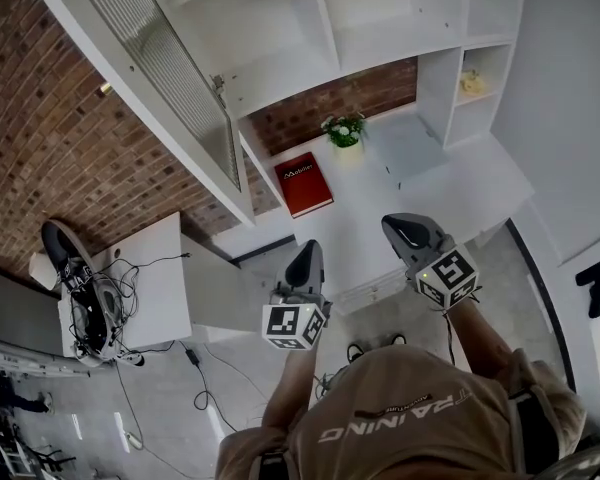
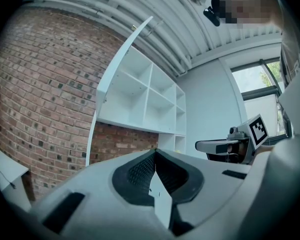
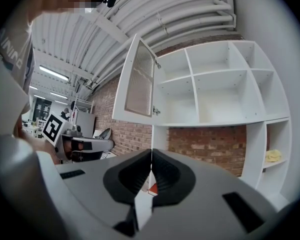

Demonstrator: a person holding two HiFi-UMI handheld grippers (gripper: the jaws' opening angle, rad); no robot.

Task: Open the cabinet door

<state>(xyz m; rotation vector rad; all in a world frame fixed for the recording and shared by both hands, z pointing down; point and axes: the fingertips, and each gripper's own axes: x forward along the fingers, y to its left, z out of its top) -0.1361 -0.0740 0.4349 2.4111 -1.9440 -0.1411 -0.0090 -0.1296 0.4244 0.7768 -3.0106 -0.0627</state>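
Note:
The white cabinet door (image 1: 170,78) with its ribbed glass pane stands swung wide open at the upper left, hinged to the white shelf unit (image 1: 280,63), whose compartments show bare. The same door (image 3: 140,79) appears in the right gripper view, and edge-on as the door (image 2: 117,69) in the left gripper view. My left gripper (image 1: 308,250) and right gripper (image 1: 396,226) hang side by side in front of the counter, apart from the door, both pointing level at the shelves. The left gripper (image 2: 155,152) and right gripper (image 3: 151,151) are both shut with nothing between their jaws.
A red book (image 1: 305,183) and a potted plant (image 1: 344,128) sit on the white counter (image 1: 460,188) under the shelves. A yellow object (image 1: 472,83) lies in a right-hand shelf cell. A desk with cables (image 1: 150,288) and a black chair (image 1: 65,258) stand at the left by the brick wall.

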